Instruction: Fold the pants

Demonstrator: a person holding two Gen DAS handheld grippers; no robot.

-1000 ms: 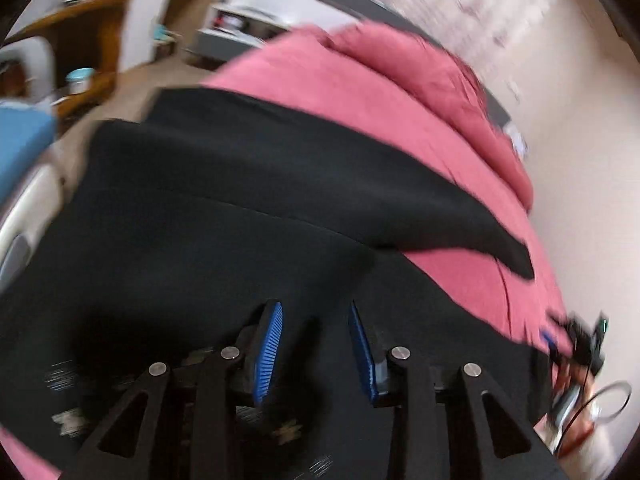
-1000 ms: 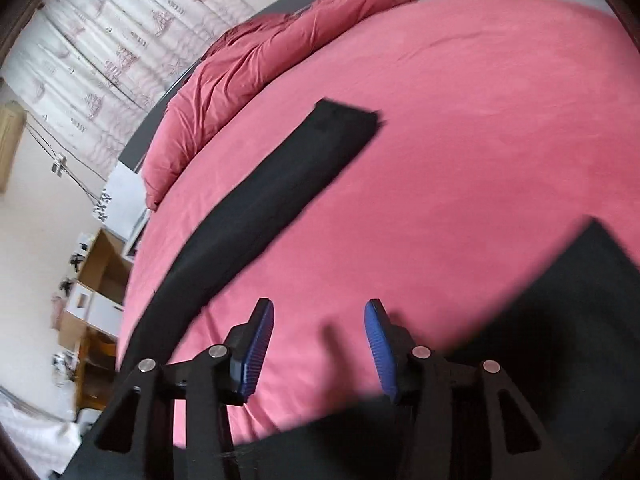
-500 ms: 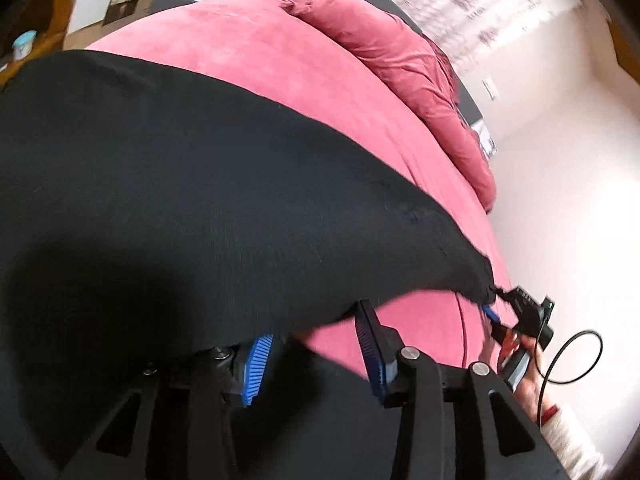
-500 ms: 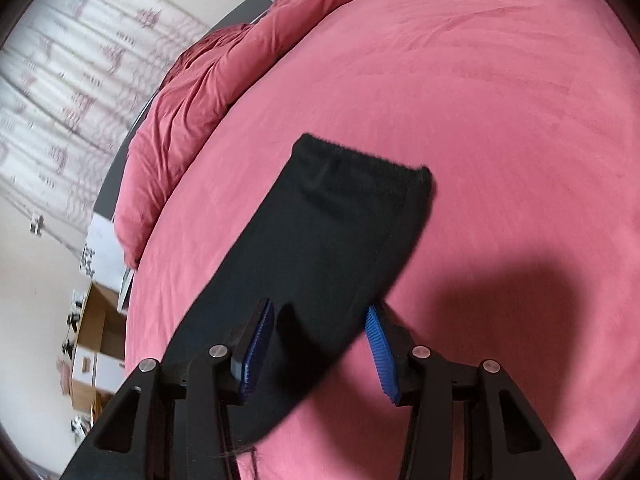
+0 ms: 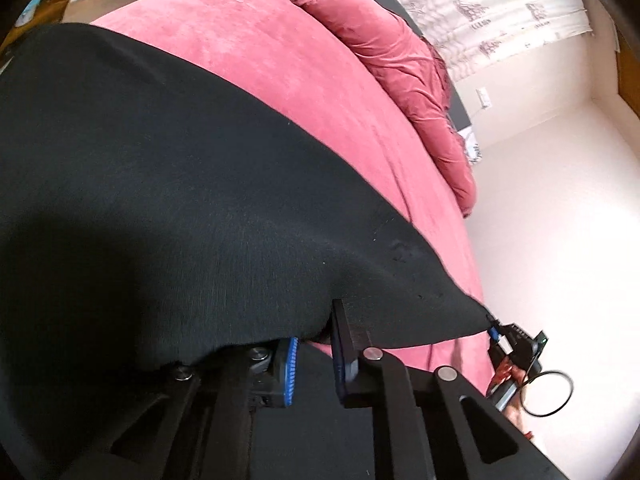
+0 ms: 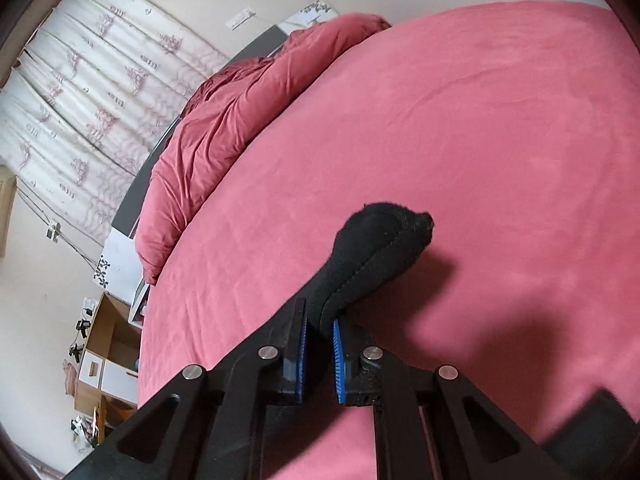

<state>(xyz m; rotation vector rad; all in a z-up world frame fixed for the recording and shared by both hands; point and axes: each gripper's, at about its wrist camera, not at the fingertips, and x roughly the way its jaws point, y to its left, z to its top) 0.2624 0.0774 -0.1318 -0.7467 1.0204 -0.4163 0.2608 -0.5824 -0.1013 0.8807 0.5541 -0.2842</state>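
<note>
The black pants hang lifted over a pink bed. In the left wrist view the cloth drapes over my left gripper, whose blue-padded fingers are close together on the pants' edge. My right gripper is shut on the hem of a pant leg, which sticks up bunched above the bed. The right gripper also shows in the left wrist view, holding the far corner of the cloth taut. Another black part of the pants lies at the lower right.
A rumpled pink duvet lies along the head of the bed. Patterned curtains cover the wall behind. Wooden furniture and boxes stand beside the bed. A cable loop hangs by the right gripper.
The right gripper closed on the pant leg's hem and lifted it. The left gripper's fingers closed on the cloth edge and the pants rose, stretched between both grippers.
</note>
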